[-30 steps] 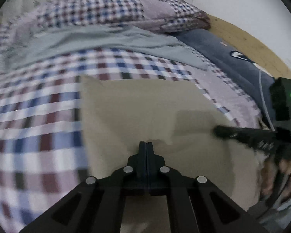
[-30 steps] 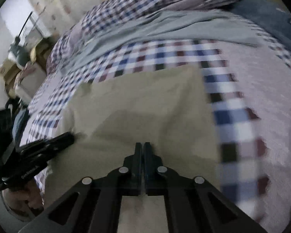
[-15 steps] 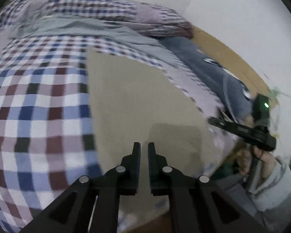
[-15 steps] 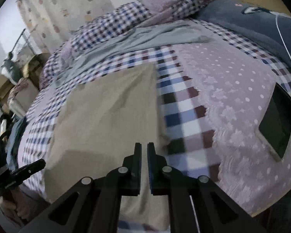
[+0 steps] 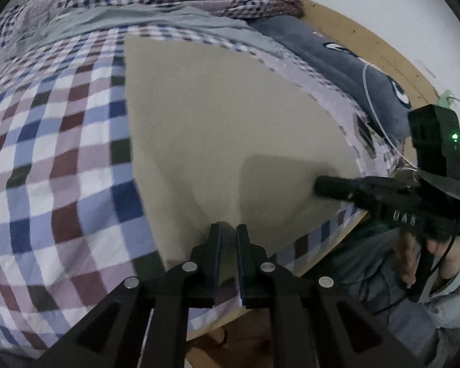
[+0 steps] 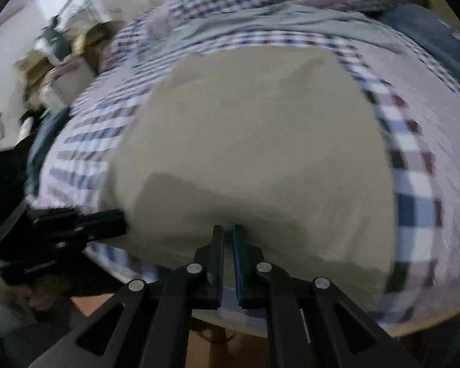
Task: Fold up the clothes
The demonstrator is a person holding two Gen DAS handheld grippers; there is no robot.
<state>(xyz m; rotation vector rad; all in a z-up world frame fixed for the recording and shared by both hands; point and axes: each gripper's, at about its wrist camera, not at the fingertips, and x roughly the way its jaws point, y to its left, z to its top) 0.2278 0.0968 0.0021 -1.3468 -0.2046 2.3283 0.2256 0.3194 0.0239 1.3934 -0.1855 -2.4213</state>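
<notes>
A beige folded garment (image 5: 230, 122) lies flat on the checked bedspread (image 5: 61, 153). In the left wrist view my left gripper (image 5: 228, 228) hovers over the garment's near edge, its fingers a narrow gap apart with nothing between them. To the right, my right gripper (image 5: 325, 186) points its tip at the garment's right near corner. In the right wrist view the garment (image 6: 260, 138) fills the middle. My right gripper (image 6: 228, 230) sits at its near edge, slightly open and empty. My left gripper (image 6: 116, 217) reaches in at the garment's left corner.
A grey garment (image 5: 138, 18) lies spread across the far side of the bed. A dark blue pillow (image 5: 337, 61) rests against the wooden bed frame (image 5: 368, 36). A hand (image 5: 438, 251) holds the right gripper's handle. Blurred furniture (image 6: 46, 61) stands left of the bed.
Both grippers went from shut on the beige cloth to slightly open and let it go. They pulled back toward the bed's near edge, and the garment now lies flat.
</notes>
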